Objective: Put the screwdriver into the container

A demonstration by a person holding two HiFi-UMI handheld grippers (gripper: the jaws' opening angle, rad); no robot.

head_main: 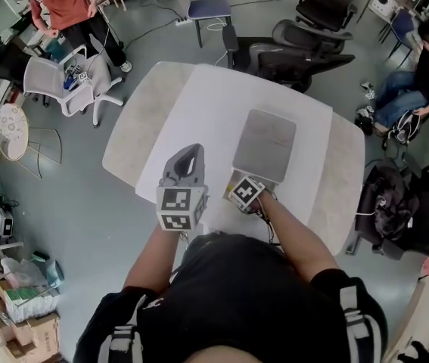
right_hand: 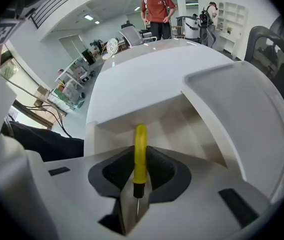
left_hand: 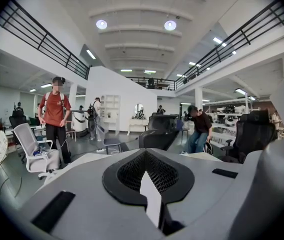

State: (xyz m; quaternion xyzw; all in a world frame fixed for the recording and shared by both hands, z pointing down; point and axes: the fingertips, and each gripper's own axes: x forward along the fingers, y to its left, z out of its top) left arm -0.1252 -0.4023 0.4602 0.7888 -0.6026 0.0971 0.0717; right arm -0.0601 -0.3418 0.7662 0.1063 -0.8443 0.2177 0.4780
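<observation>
On the white counter [head_main: 199, 104], at the container's [head_main: 265, 146] near rim, the right gripper's [right_hand: 136, 189] fingers pinch the light, stiff, probably slick screwdriver [right_hand: 140, 151] by its yellow handle, while the left gripper's [left_hand: 152, 199] fingers sit together, empty.

Left gripper [left_hand: 151, 194] is pointing out across the hall, jaws pressing together with nothing between them. Person in a red shirt [left_hand: 54, 119] is standing at left, just behind a white chair [left_hand: 31, 151]. Seated person [left_hand: 199, 129] is leaning forward at right.

Black short-sleeved top [head_main: 237, 293] has white-striped sleeves [head_main: 112, 327]; grey left hand-held gripper [head_main: 190, 153] bears a black-and-white marker cube [head_main: 180, 209].
</observation>
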